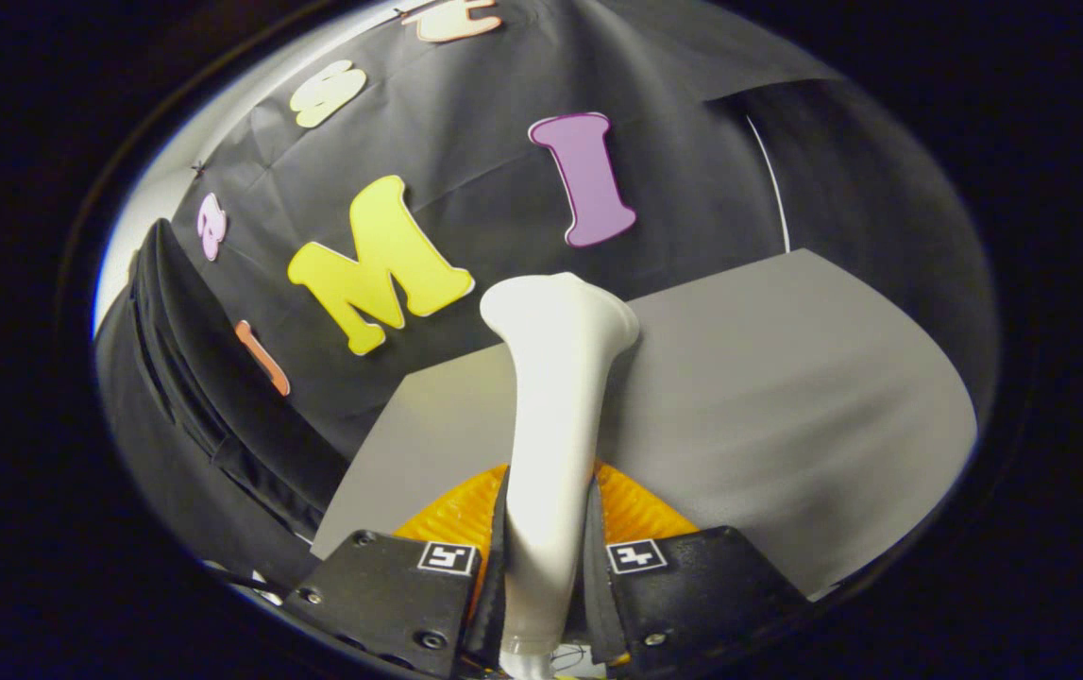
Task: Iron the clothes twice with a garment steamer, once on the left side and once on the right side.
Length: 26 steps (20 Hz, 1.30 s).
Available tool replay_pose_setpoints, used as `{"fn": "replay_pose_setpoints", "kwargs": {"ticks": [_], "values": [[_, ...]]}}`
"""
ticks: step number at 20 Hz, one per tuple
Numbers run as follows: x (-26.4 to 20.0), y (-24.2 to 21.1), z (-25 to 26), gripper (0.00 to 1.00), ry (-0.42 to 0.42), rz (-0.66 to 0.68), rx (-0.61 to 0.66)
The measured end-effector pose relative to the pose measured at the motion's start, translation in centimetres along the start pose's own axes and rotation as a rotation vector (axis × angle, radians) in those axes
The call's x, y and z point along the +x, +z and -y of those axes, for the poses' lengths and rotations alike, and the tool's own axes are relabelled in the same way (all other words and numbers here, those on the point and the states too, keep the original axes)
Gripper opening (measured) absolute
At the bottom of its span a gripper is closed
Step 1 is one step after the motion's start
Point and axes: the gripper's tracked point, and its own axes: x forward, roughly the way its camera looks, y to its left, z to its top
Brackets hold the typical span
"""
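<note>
Gripper [546,557] has its jaws clamped on the garment steamer [555,416], both fingers pressing its handle from either side. The steamer runs straight out toward 12 o'clock from the fingers, with its flared head beyond them and over the far edge of the grey bench [786,397].

Step, as I judge it: steamer picked up and in hand, no pass begun yet. The head isn't on fabric.

The dark garment [192,397] hangs at approx 9–10 o'clock from the jaws, well apart from the head. Can't tell which side of it is nearest.

Next move prob calls for swinging the head round to 9 o'clock, squaring the flared face flat to the cloth, then one steady stroke down the left side and one down the right.

Materials: steamer is smooth, glossy white plastic w/ a slim neck widening to a trumpet-like head. Garment is matte black and pleated or folded in long ridges, likely soft and prone to shifting. Bench is flat, matte and bare.
</note>
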Motion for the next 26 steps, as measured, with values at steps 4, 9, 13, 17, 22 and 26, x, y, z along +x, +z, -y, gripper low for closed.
{"fn": "replay_pose_setpoints", "kwargs": {"ticks": [4,9,13,17,22,26], "values": [[-2.4,1.1,-1.7,0.36,0.005,0.09,-0.051],[-7.1,3.2,-6.8,0.36,0.053,0.205,-0.083],[-11.8,4.8,-12.8,0.36,0.088,0.307,-0.096],[-15.9,5.6,-19.7,0.36,0.121,0.391,-0.122],[-18.7,5.7,-28.0,0.36,0.144,0.456,-0.15],[-19.8,5.5,-35.1,0.36,0.179,0.493,-0.19]]}}
